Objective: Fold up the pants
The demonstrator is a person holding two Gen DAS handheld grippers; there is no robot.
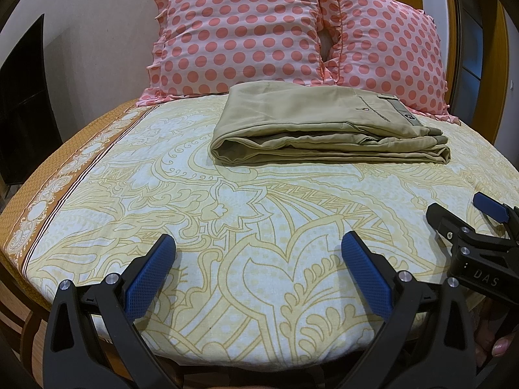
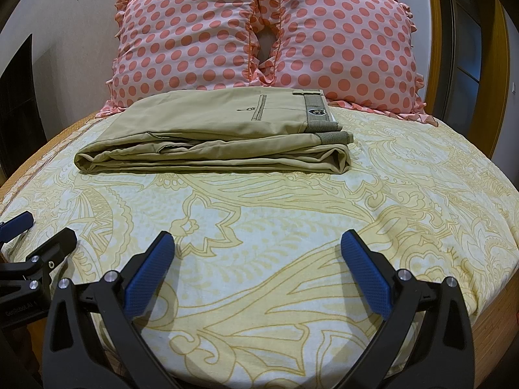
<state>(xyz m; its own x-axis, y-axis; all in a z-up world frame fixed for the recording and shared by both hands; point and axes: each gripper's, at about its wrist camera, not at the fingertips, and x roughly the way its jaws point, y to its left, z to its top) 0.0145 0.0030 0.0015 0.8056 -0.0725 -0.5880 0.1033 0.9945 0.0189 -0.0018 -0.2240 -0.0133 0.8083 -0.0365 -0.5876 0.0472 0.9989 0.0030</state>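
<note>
The khaki pants [image 2: 214, 136] lie fully folded well ahead of both spread, empty grippers: left gripper [image 1: 259, 269], right gripper [image 2: 259, 269]; nothing seems left.

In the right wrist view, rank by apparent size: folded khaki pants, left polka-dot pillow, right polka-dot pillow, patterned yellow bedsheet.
1. Patterned yellow bedsheet, largest.
2-3. Left pink polka-dot pillow and right pink polka-dot pillow: look alike, no ranking.
4. Folded khaki pants, slightly smaller, though nearer the camera.
</note>
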